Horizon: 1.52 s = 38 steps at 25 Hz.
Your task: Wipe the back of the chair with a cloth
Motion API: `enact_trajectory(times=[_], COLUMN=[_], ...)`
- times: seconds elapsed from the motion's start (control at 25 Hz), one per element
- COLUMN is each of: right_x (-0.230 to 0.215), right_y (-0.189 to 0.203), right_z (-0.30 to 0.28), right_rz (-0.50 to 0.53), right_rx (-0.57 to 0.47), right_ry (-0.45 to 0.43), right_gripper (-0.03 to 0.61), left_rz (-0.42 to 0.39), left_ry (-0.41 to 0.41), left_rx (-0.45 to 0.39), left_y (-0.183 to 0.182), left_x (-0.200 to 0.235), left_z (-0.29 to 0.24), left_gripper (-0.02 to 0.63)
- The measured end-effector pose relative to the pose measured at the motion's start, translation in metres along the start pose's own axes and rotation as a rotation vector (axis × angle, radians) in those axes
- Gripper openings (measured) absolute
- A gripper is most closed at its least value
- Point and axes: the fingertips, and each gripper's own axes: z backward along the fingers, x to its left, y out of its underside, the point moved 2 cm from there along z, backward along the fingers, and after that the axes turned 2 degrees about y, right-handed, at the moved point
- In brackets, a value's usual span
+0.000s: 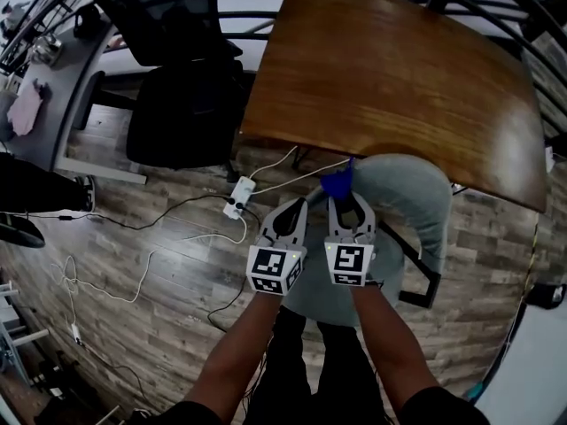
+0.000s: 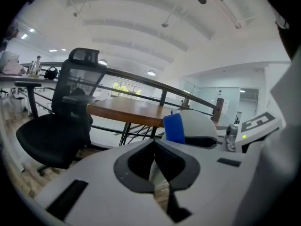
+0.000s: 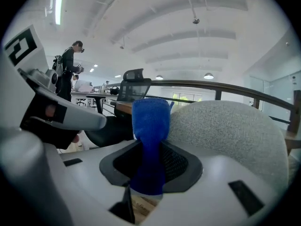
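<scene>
We find bright, even indoor light from the white ceiling strip lamps (image 3: 58, 8). The glossy brown wooden table (image 1: 399, 69) carries a mild pale sheen. All views bow strongly, with black corners. The blue fabric cloth (image 3: 149, 140) is sharp; the nearest foreground is soft.

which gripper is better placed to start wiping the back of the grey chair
Right. The right gripper is shut on the blue cloth, with the grey chair back just beside it. The left gripper is shut on nothing.
</scene>
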Motion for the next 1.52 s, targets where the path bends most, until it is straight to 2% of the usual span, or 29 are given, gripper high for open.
enact_trajectory(times=[0.24, 0.56, 0.72, 1.12, 1.52], right_x=[-0.005, -0.025, -0.042, -0.08, -0.117], right_y=[0.004, 0.015, 0.02, 0.029, 0.054], right_z=[0.003, 0.005, 0.007, 0.014, 0.028], right_rz=[-0.005, -0.027, -0.057, -0.092, -0.145], right_rx=[-0.012, -0.043, -0.045, -0.027, 0.004], right_ry=[0.031, 0.063, 0.1, 0.171, 0.255], right_gripper=[0.117, 0.117, 0.117, 0.117, 0.117], left_rz=[-0.011, -0.001, -0.021, -0.083, -0.088], left_ry=[0.004, 0.043, 0.074, 0.125, 0.193], left_rx=[0.005, -0.002, 0.009, 0.038, 0.045], left_y=[0.009, 0.011, 0.015, 0.022, 0.027], left_x=[-0.003, -0.033, -0.048, -0.074, -0.113], left_z=[-0.003, -0.032, -0.043, -0.067, -0.087], left_gripper=[0.005, 0.005, 0.005, 0.005, 0.005])
